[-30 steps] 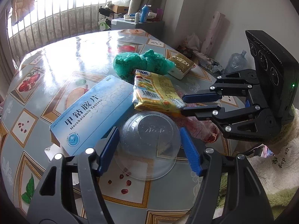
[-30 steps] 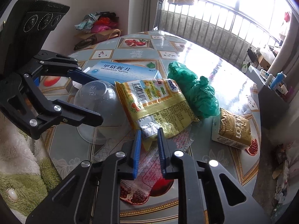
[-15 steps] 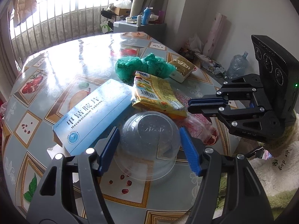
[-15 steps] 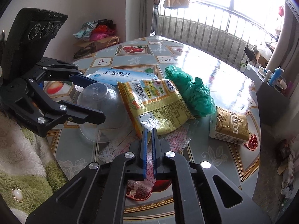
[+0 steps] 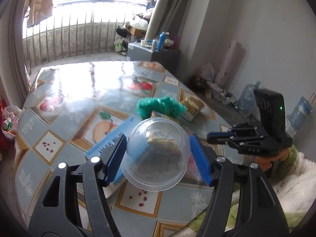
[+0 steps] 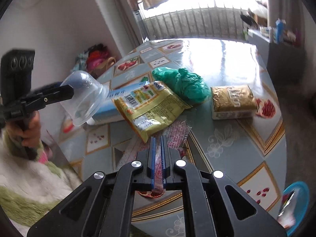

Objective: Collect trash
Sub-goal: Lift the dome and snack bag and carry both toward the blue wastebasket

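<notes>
My left gripper (image 5: 158, 154) is shut on a clear plastic cup (image 5: 158, 154), held upside down above the table; the cup also shows in the right wrist view (image 6: 85, 96). My right gripper (image 6: 157, 144) is shut on a clear pink-printed wrapper (image 6: 175, 136) that trails onto the table. On the table lie a yellow snack bag (image 6: 150, 106), a green plastic bag (image 6: 181, 83), a blue medicine box (image 6: 116, 102) and a gold packet (image 6: 233, 100).
The round table has a glossy fruit-pattern cloth (image 5: 79, 90). A blue bin (image 6: 294, 203) with trash stands on the floor at the right. A grey cabinet (image 5: 154, 53) with bottles stands beyond the table. A railing and window lie behind.
My left gripper has lifted the clear cup off the table. My right gripper has closed on the pink-printed wrapper and pulled back toward the table edge.
</notes>
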`<state>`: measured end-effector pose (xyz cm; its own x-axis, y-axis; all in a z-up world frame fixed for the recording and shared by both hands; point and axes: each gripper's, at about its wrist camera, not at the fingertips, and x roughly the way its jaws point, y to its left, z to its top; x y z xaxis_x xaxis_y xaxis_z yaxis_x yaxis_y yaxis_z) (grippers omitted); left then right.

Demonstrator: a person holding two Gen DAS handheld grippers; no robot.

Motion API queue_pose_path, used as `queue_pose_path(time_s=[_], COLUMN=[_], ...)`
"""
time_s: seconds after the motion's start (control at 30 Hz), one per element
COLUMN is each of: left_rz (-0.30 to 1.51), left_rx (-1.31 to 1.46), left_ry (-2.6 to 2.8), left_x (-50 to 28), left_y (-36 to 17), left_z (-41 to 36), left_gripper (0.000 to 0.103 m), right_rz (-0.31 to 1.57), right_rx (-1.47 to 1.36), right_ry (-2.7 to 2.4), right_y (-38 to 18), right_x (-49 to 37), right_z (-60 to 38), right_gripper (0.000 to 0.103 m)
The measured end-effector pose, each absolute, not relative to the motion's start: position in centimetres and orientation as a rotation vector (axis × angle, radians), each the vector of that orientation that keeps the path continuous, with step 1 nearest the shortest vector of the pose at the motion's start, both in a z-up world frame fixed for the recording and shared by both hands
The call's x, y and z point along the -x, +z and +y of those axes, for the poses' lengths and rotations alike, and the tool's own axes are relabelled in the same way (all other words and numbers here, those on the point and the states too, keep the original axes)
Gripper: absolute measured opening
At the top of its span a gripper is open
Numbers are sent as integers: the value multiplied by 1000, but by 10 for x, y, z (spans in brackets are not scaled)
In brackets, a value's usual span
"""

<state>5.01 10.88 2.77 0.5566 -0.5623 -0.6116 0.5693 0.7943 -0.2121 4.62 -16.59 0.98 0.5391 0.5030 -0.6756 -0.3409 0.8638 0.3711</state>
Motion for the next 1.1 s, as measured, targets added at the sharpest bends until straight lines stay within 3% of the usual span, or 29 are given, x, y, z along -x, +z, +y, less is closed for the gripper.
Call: queue_pose_path(time_s=[0.07,0.1,0.17,0.3,0.93,1.1], left_rz=[705,704,720,773,819,817], left_rx=[-2,5,15,12,18,18], left_ry=[-655,-651,-636,-623,-613,-613], left_x=[-58,-63,-76,-93,-105,-104], left_y=[31,30,22,4,-15,-14], left_z=[107,105,100,92,95,96], left_gripper=[62,62,62,62,62,62], right_rz=[880,890,902,930,1102,1113], right_rx=[-293,-349,-451,-665,-818,-838], right_ry=[512,512,501,526,493,472], right_y=[8,6,2,-8,-43,-48], right_x=[-50,-53,-55,-68,-116,-121], right_z=[-172,-177,-183,-192,-162,-158], right_gripper=[12,24,37,42,44,34])
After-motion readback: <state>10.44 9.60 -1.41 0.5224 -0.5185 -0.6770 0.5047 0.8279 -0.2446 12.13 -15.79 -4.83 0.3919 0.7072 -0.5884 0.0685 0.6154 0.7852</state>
